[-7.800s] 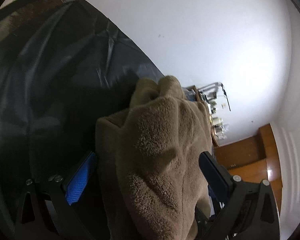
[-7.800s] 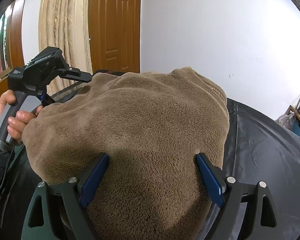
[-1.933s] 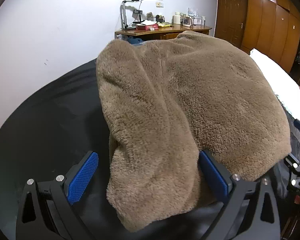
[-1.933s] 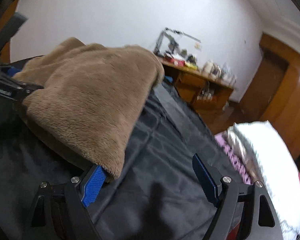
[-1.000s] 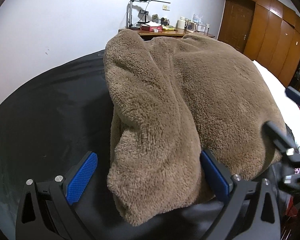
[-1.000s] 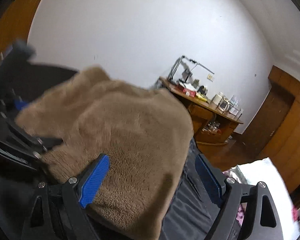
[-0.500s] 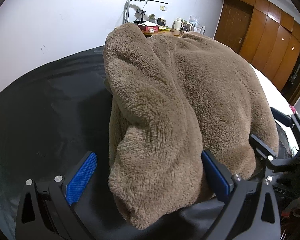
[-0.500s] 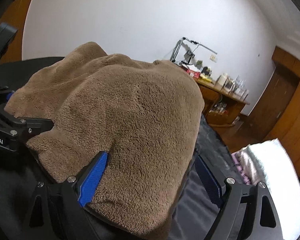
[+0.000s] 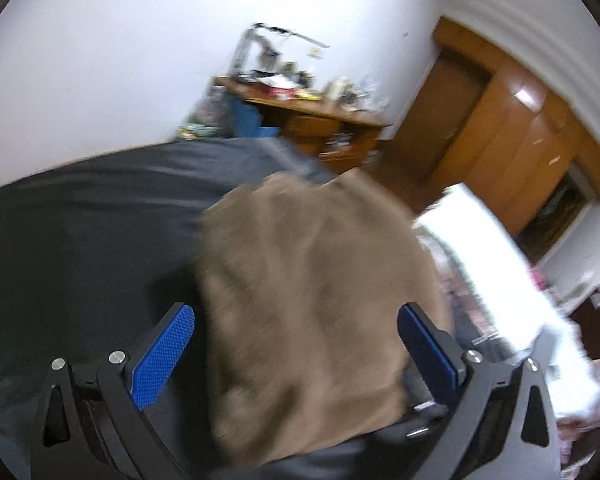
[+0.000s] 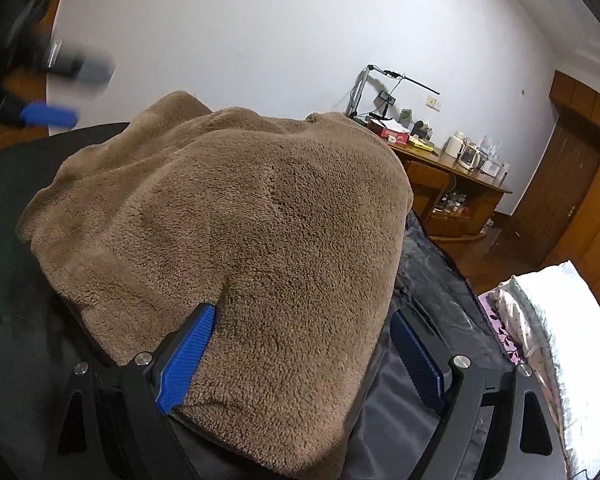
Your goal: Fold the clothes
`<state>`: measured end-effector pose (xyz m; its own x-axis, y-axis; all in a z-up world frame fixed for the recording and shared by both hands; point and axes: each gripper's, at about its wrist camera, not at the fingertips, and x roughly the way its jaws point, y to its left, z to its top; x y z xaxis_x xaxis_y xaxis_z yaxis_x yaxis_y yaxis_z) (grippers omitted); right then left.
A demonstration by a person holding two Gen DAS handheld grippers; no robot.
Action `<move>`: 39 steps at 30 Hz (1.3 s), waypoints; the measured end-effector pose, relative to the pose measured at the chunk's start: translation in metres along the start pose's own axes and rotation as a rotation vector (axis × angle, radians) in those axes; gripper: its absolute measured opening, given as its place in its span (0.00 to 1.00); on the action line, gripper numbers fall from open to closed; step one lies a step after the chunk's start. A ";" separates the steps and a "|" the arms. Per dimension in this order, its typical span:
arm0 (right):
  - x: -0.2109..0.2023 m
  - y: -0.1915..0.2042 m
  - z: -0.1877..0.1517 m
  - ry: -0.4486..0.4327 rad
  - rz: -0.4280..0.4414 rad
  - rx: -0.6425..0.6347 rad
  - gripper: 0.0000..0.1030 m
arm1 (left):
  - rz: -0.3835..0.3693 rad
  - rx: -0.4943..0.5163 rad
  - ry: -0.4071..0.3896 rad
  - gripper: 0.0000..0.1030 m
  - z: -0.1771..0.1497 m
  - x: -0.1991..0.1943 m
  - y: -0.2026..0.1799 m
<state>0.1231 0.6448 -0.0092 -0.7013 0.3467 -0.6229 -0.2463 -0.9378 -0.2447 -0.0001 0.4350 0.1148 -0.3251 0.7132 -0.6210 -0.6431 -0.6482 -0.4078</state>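
Note:
A brown fleece garment [image 10: 240, 240] lies folded in a thick pile on the black cloth surface [image 10: 16, 320]. It also shows, blurred, in the left wrist view [image 9: 312, 308]. My right gripper [image 10: 300, 348] is open, low over the near edge of the garment, with fleece between its blue pads [image 10: 188, 356]. My left gripper [image 9: 296, 348] is open, raised above the garment's near side, its jaws wide apart and holding nothing. The left gripper also appears blurred at the upper left of the right wrist view [image 10: 52, 116].
A wooden desk [image 10: 448, 176] with a lamp and small items stands against the white wall behind the surface. Wooden wardrobe doors [image 9: 512, 152] are at the right. A white bed with patterned bedding [image 10: 560, 320] lies to the right of the black surface.
My left gripper has pulled up and away from the garment and swung its view right, now blurred. The right gripper has settled lower over the garment's near edge.

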 end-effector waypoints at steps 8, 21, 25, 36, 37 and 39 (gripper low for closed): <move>0.000 -0.003 -0.001 0.001 0.020 0.015 0.87 | -0.156 -0.156 0.109 0.99 0.045 0.066 0.002; 0.003 -0.010 -0.001 0.017 0.072 0.048 0.89 | -0.020 -0.341 0.167 0.99 0.005 0.115 0.063; 0.004 -0.012 -0.001 0.022 0.063 0.056 0.94 | -0.033 -0.332 0.179 0.99 0.001 0.116 0.060; -0.019 -0.055 0.075 -0.132 0.089 0.073 0.94 | -0.043 -0.328 0.171 0.99 -0.002 0.114 0.063; -0.017 -0.059 0.087 -0.147 0.095 0.073 0.94 | -0.044 -0.329 0.171 0.99 -0.002 0.113 0.063; -0.001 -0.061 0.112 -0.143 0.137 0.071 0.94 | -0.044 -0.330 0.171 0.99 -0.002 0.112 0.064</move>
<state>0.0638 0.6992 0.0896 -0.8179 0.2147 -0.5338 -0.1851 -0.9766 -0.1092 -0.0769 0.4731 0.0177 -0.1635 0.7053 -0.6898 -0.3865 -0.6891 -0.6130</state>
